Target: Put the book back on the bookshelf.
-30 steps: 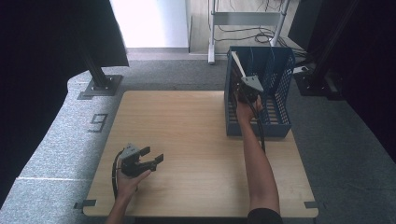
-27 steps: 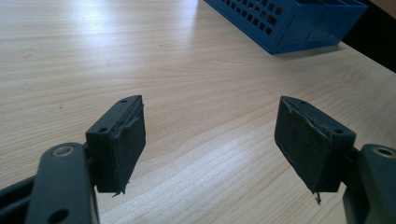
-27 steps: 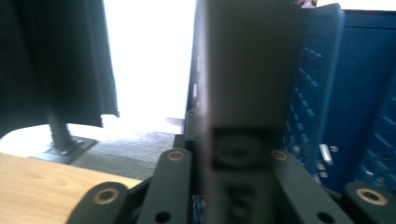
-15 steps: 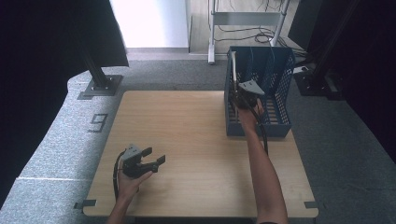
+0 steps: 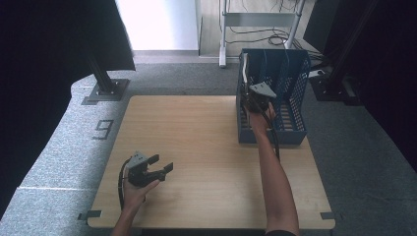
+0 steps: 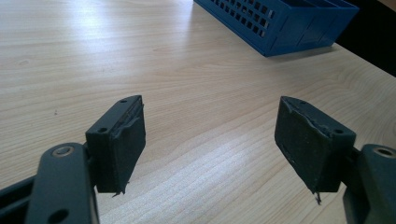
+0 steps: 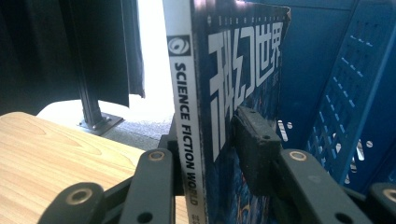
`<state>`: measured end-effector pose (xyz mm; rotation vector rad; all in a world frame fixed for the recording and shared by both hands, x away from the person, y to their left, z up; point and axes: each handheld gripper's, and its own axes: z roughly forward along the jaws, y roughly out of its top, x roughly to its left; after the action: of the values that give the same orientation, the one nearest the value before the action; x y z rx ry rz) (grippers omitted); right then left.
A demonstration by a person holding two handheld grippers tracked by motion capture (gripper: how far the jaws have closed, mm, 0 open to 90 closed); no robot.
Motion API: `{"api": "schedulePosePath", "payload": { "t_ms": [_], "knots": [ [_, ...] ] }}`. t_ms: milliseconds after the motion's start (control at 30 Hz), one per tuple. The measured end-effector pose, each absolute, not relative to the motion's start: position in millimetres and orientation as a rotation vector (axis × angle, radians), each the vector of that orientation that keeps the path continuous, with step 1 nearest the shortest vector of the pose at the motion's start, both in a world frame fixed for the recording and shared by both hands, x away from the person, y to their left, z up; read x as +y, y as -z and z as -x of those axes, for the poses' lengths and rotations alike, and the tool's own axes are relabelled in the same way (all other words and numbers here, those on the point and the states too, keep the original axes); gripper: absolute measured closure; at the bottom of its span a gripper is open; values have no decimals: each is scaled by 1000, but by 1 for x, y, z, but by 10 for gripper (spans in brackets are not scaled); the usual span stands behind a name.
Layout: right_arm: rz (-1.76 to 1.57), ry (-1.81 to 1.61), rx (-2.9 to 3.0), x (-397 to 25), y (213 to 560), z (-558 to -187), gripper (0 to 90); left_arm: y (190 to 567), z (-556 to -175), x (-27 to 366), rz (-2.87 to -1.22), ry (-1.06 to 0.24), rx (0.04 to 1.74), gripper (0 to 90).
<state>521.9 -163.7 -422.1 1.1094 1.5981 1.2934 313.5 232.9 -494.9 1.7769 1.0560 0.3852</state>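
Observation:
A blue slotted file rack (image 5: 290, 98) stands at the table's far right. My right gripper (image 5: 254, 98) is inside its left end, shut on an upright magazine (image 7: 224, 93) with a dark blue cover and a white spine reading "SCIENCE FICTION WORLD". The magazine's pale top edge (image 5: 244, 63) pokes above the rack's left wall. The rack's blue perforated dividers (image 7: 355, 107) rise just right of the magazine. My left gripper (image 5: 160, 166) rests low over the near left of the wooden table (image 5: 196, 142), open with nothing between its pads (image 6: 121, 140). The rack's corner (image 6: 280, 23) lies far ahead of it.
A metal stand's base (image 5: 105, 91) sits on the grey floor beyond the table's far left corner. A dark curtain (image 5: 49, 59) hangs at the left. A white shelf frame and cables (image 5: 260, 19) stand behind the rack. Bare tabletop lies between the two grippers.
My right gripper has pushed forward and down with the magazine, deeper into the rack's left slot. The left gripper has stayed in place.

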Motion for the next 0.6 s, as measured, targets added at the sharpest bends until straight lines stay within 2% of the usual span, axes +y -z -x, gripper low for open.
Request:
{"api": "schedulePosePath", "payload": {
  "t_ms": [300,600],
  "knots": [
    [-1126,-1307,1603,-165,426,-515,543,493,-312,231,-1781,-387,1044,245],
    [-1140,-1318,1621,-167,420,-507,479,492,-310,230,-1783,-388,1038,245]
  ]
}}
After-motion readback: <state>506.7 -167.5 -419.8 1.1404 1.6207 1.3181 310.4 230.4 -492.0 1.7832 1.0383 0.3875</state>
